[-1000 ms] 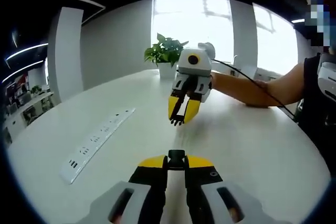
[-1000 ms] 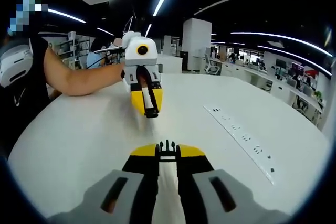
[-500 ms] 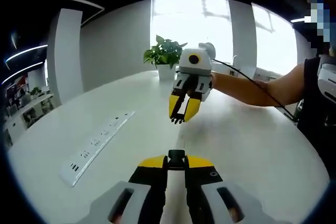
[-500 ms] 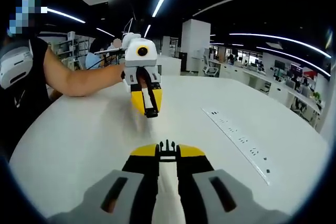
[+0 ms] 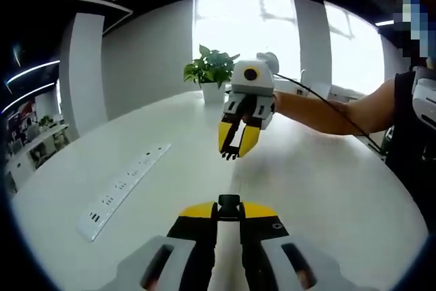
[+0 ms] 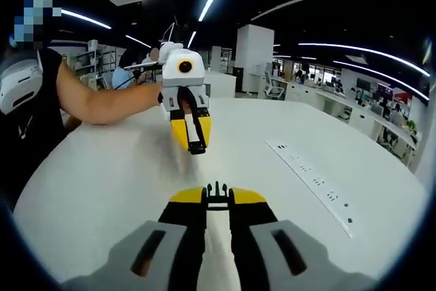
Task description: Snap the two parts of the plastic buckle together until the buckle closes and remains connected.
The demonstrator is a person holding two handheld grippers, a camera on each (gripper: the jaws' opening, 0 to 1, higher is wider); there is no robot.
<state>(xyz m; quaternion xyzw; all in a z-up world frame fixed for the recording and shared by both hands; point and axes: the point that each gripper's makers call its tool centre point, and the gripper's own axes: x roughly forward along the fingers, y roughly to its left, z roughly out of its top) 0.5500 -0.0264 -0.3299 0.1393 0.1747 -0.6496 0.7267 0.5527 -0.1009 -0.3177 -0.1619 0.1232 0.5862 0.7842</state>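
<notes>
A: Currently holding the left gripper [image 5: 228, 210] above the white table [image 5: 327, 195], jaws pressed tight on the socket half of the buckle [image 5: 229, 204], a small black block poking out between the yellow tips.

B: Confirming from the right gripper view: left gripper [image 6: 195, 142] hanging in mid-air over the table [image 6: 102, 182], pointing down and toward the camera, clamping the same black socket half [image 6: 196, 146] at its tip.

A: And the right gripper [image 6: 216, 199]?

B: Closing firmly on the pronged half of the buckle [image 6: 216, 189], black prongs sticking up past the yellow tips. Seeing it from the left gripper view too: right gripper [image 5: 234, 150] raised off the table, pronged half [image 5: 229, 155] pinched at the lower end.

A: Facing each other, then, tip toward tip, but well apart; halves not touching, not joined.

B: Noting surroundings: long white power strip [image 5: 122, 186] lying flat on the table, same strip [image 6: 313, 185] off to the side in the right gripper view. Potted plant [image 5: 212, 67] standing at the far edge by the window. Bare forearm [image 5: 327, 112] reaching in behind the right gripper.
</notes>
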